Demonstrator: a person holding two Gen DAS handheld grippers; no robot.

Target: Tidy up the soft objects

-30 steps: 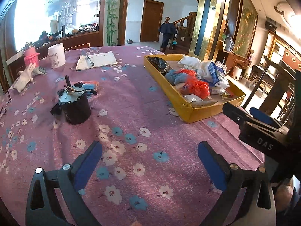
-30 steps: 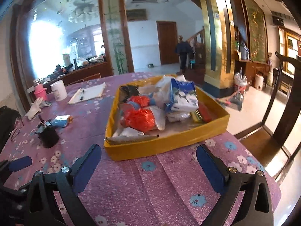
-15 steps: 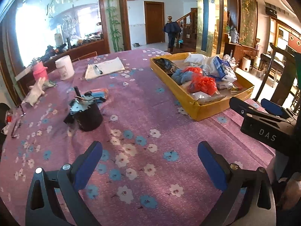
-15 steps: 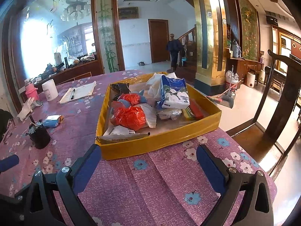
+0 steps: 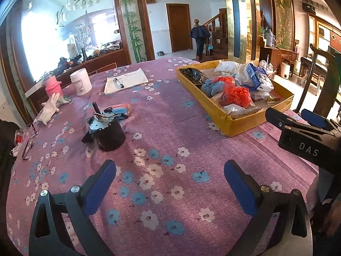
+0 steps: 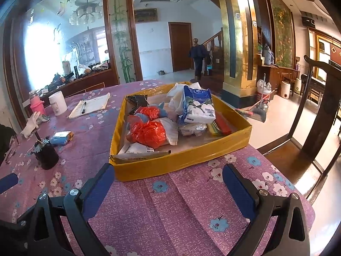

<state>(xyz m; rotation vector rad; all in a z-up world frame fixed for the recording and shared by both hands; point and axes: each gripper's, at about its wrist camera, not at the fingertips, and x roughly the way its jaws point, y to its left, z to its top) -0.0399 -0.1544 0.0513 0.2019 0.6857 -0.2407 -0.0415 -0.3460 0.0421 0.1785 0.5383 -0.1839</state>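
A yellow tray (image 6: 181, 162) on the purple flowered table holds soft things: an orange plastic bag (image 6: 148, 132), a blue cloth (image 5: 213, 87), a blue-and-white tissue pack (image 6: 198, 104), white bags and paper packets. The tray also shows in the left wrist view (image 5: 232, 121) at the right. My right gripper (image 6: 168, 179) is open and empty, just short of the tray's near wall. My left gripper (image 5: 169, 177) is open and empty over bare tablecloth, left of the tray. A blue packet (image 5: 119, 108) lies outside the tray.
A black pot with a metal lid (image 5: 106, 132) stands left of centre. A white glove (image 5: 50, 106), pink bottle (image 5: 52, 84), white cup (image 5: 81, 81) and notepad with pen (image 5: 125, 80) sit at the far left. A dark chair (image 6: 315, 115) stands beyond the table's right edge.
Both grippers have risen and tilted up a little, so the table and tray sit lower in view. Both stay open and empty.
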